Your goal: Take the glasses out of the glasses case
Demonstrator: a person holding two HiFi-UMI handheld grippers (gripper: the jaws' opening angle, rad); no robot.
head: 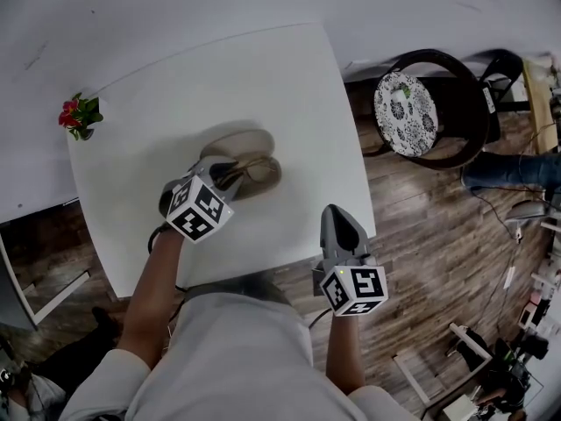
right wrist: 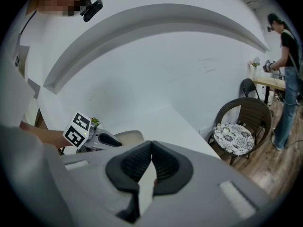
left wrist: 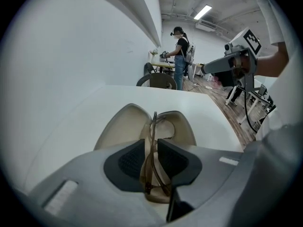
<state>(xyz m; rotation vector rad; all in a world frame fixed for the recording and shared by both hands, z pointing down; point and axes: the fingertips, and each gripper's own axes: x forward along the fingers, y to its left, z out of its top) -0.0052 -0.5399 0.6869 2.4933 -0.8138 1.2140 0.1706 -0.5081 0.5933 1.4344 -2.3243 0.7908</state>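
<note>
A beige glasses case (head: 248,154) lies open on the white table (head: 263,77), its two halves spread apart (left wrist: 137,126). Brown translucent glasses (left wrist: 152,148) stand edge-on over the case. My left gripper (head: 230,175) (left wrist: 151,156) is shut on the glasses, its dark pads pressed against the folded frame. My right gripper (head: 340,227) (right wrist: 151,152) hovers at the table's near right corner, away from the case, shut with nothing between its pads.
A small pot of red flowers (head: 79,114) sits at the table's far left corner. A dark wicker chair with a patterned cushion (head: 405,112) stands on the wood floor to the right. Another person (left wrist: 181,56) works at a far table.
</note>
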